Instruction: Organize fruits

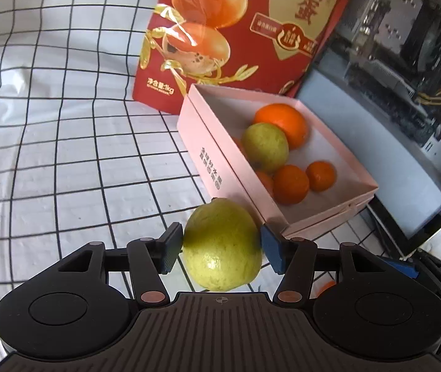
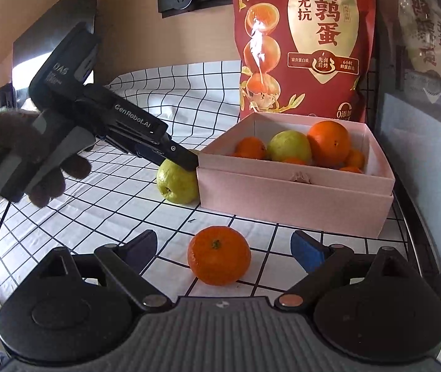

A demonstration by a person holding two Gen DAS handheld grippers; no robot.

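Observation:
My left gripper point(image 1: 220, 246) is shut on a green guava point(image 1: 222, 245), with both blue pads against its sides, right beside the pink box point(image 1: 201, 142). In the right wrist view the guava point(image 2: 177, 183) rests on the checked cloth against the box's left wall point(image 2: 282, 192). The box holds a second guava point(image 2: 289, 145), a large orange point(image 2: 329, 142) and several small tangerines. My right gripper point(image 2: 225, 248) is open, its pads either side of a loose tangerine point(image 2: 219, 254) on the cloth, not touching it.
A red snack bag point(image 2: 307, 46) stands upright behind the box. A computer case with a glass side point(image 1: 406, 93) stands to the right of the box. The white checked cloth point(image 1: 49, 155) stretches to the left. A gloved hand point(image 2: 9, 155) holds the left gripper.

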